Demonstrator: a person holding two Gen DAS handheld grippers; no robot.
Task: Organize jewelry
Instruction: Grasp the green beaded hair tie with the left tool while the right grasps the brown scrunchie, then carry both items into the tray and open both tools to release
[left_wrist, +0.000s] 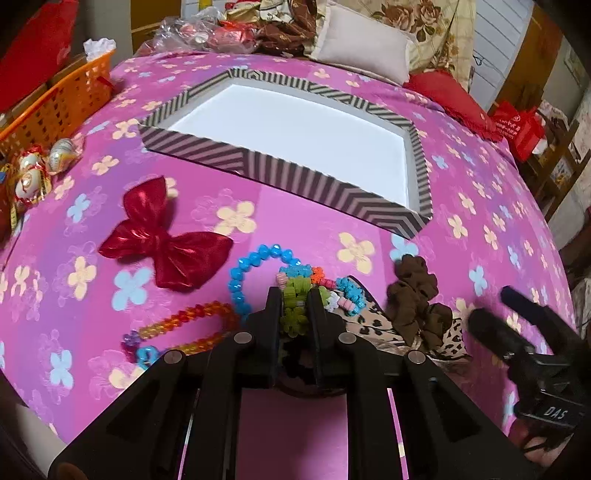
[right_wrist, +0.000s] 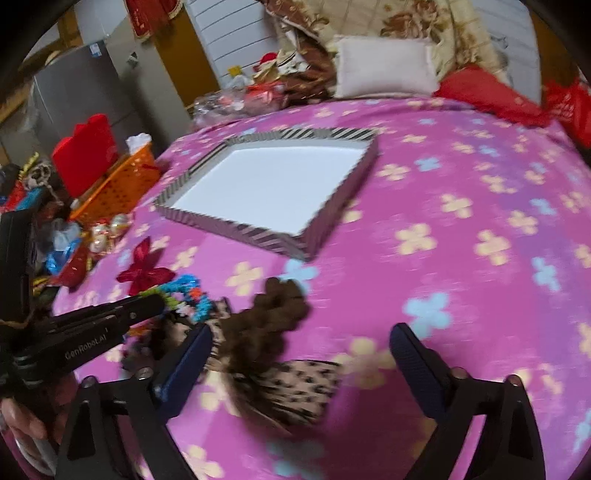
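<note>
Left gripper (left_wrist: 294, 295) jaws clamp green bead bracelet (left_wrist: 295, 310) | right gripper (right_wrist: 301, 354) wide

Bed with a pink flowered cover (left_wrist: 295, 229) and the items lying on it.
A striped tray (left_wrist: 207, 147) with a white floor lies mid-bed. Nearer the camera lie a red bow (left_wrist: 166, 243), blue bead bracelet (left_wrist: 240, 273), orange bead bracelet (left_wrist: 192, 321), brown scrunchie (left_wrist: 413, 299) and leopard-print scrunchie (right_wrist: 295, 387). A pale pillow (left_wrist: 362, 40) rests at the far end.
</note>
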